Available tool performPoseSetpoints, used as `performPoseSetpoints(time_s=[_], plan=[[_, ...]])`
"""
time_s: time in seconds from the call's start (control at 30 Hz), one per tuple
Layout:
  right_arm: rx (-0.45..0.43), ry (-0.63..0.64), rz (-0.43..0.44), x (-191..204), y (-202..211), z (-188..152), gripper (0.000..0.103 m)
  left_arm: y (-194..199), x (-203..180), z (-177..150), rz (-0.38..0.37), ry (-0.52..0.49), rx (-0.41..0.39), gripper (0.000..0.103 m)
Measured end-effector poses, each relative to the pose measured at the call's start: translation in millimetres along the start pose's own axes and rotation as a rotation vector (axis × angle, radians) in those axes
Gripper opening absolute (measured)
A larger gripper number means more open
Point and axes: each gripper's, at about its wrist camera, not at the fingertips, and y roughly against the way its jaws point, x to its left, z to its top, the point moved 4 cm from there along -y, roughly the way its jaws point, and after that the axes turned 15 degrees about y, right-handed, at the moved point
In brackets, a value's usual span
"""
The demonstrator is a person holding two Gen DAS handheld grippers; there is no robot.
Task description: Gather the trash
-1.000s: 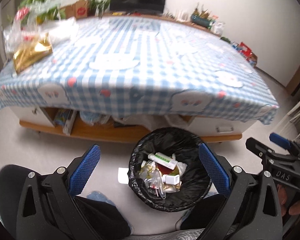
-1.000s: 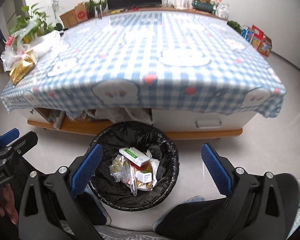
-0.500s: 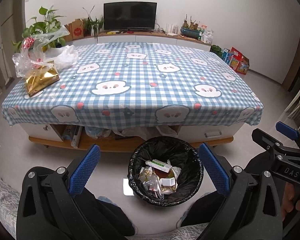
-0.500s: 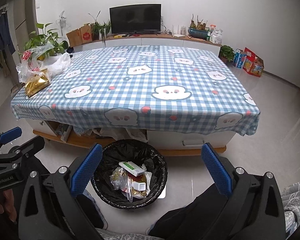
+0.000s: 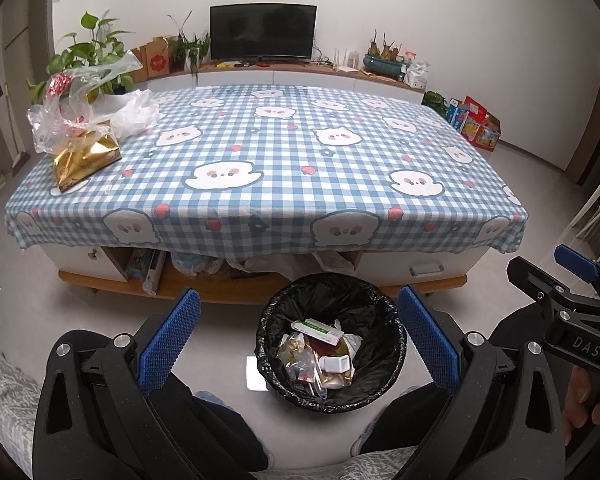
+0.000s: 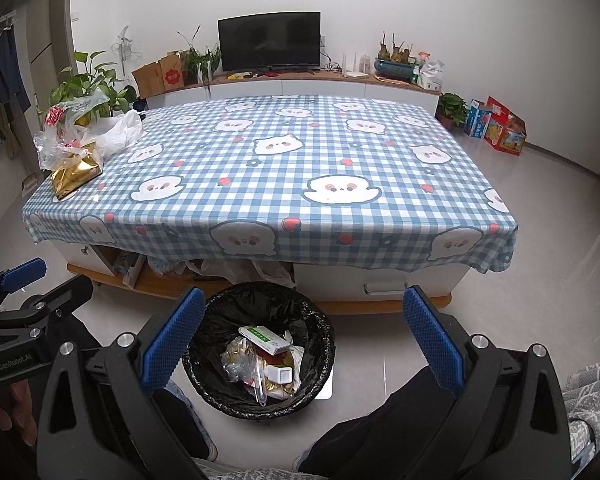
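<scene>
My left gripper (image 5: 298, 340) and right gripper (image 6: 300, 338) both hang spread wide and empty over the floor, my knees below them, with the black-lined trash bin (image 5: 384, 376) standing upright between the two, mouth facing up. Inside it the white-and-green carton (image 6: 265, 337) lies flat on the wrappers, its long axis running from upper left to lower right. I see bare floor around the bin's rim, the overhanging checked tablecloth (image 6: 284, 184) edge just behind it, and a gold bag (image 5: 85, 160) near the table's far-left corner.
</scene>
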Motion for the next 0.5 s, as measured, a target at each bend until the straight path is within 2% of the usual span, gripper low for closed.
performPoseSetpoints(time_s=[0.5], plan=[[0.007, 0.010, -0.013, 1.1, -3.7, -0.4, 0.095, -1.2, 1.9, 0.2, 0.003, 0.006, -0.001, 0.097]])
